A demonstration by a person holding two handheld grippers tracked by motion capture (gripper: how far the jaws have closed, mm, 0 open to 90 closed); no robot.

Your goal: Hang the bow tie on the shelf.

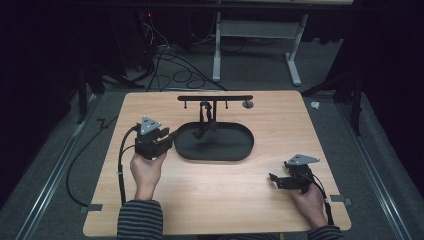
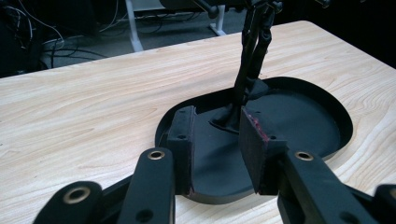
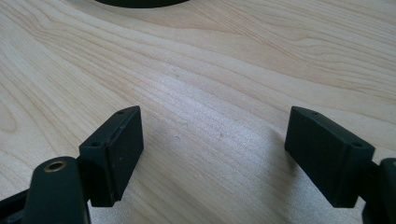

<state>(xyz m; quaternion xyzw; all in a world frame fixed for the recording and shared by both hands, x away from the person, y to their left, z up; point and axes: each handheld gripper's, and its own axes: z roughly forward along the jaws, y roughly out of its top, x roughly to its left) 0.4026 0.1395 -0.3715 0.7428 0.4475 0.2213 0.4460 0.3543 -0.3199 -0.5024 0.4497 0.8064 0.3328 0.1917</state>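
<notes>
Two grippers: left gripper (image 1: 170,136) half-open, empty, jaws over the black oval plastic tray's (image 1: 235,150) left rim.
Strap: dark limp strap (image 1: 204,122) hangs from the black T-shaped stand (image 1: 215,98) into the tray, likely the target.
Right gripper (image 1: 274,178): wide, empty, resting aside on the pale wooden table (image 1: 210,200).

No lettering, label, brand, number or sign can be read anywhere in the high view or either gripper view.

Ahead of the left tool (image 2: 215,149): black tray (image 1: 240,150), low rim; a dark strap (image 2: 247,70) hanging from the rack (image 1: 215,98) blocks its centre. Ahead of the right tool (image 3: 212,154): bare surface (image 3: 210,70), passable up to the tray's rim.
</notes>
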